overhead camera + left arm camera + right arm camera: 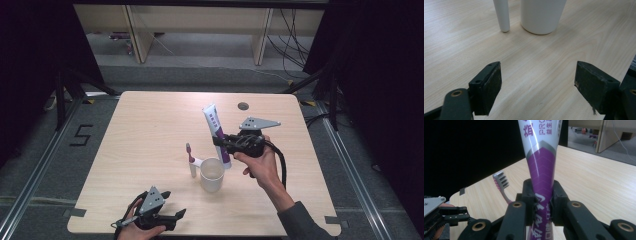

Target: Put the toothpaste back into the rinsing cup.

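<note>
The right gripper (218,140) is clamped on the purple lower part of a toothpaste tube (215,131), holding it upright and slightly tilted just right of the white cup (212,174) at the table (150,130) centre. A toothbrush (190,159) leans against the cup's left side — bristles up. The left gripper (176,205) sits at the near edge, left of the cup — jaws spread wide, nothing between them.

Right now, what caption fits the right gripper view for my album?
Right gripper clamps a purple-and-white toothpaste tube, a toothbrush beyond it.
</note>
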`<state>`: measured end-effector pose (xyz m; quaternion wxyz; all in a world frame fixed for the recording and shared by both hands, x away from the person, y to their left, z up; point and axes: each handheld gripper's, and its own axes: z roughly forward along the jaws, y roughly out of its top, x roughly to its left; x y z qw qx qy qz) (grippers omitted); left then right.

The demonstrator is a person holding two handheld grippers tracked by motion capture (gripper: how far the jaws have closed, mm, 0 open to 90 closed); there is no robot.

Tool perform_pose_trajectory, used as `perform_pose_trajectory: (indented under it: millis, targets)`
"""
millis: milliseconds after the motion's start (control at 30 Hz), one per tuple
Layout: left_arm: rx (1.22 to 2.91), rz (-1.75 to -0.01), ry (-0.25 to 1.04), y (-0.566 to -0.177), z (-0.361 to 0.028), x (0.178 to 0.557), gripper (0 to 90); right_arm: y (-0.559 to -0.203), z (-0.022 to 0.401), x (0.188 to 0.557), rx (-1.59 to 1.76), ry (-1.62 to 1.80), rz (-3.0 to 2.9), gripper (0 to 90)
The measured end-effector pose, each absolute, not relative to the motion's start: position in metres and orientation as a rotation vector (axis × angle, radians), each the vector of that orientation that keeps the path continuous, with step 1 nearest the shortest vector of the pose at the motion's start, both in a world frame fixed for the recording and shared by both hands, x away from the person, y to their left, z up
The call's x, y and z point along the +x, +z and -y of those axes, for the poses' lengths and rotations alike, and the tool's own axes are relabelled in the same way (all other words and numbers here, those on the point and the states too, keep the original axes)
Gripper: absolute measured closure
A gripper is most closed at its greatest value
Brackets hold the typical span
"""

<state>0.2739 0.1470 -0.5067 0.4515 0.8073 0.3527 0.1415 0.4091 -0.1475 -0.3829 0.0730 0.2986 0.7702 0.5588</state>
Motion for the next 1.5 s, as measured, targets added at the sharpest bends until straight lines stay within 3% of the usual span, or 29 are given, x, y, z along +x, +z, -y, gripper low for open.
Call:
perform_pose_trajectory:
  millis: [1500]
  targets:
    - [2.016,-0.855,0.345,-0.507,-0.147,0.273,22.2,-0.439,0.121,0.401,0.784,1.663,-2.399,76.8]
